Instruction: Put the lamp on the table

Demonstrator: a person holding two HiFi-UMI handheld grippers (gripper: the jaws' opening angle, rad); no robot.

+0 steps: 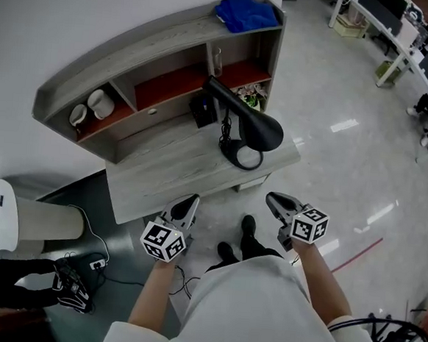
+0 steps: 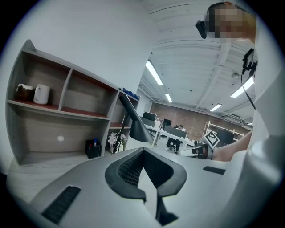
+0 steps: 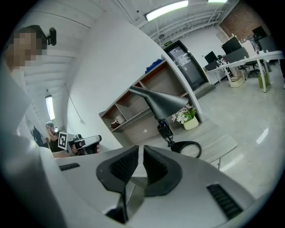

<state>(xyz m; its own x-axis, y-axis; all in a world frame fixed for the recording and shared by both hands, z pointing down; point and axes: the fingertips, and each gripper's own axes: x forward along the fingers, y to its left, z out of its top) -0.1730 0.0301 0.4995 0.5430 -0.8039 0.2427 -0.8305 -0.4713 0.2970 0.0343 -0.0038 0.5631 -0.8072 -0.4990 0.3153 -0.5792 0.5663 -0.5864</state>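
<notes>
The black lamp (image 1: 254, 125) stands on the right end of the worktop (image 1: 169, 174), its ring base near the front edge. Its long cone shade slants from the shelves (image 1: 135, 50) down toward the right, mouth over the base. In the shelves, two cups (image 1: 100, 103) fill the left compartment, a glass (image 1: 217, 60) the upper right and a potted plant (image 1: 251, 96) the lower right. A blue cloth (image 1: 246, 13) lies on top. The left tool (image 1: 191, 202) is closed and empty; the right tool (image 1: 274, 201) shows a narrow slit and holds nothing. Both are held clear of the worktop's front edge.
</notes>
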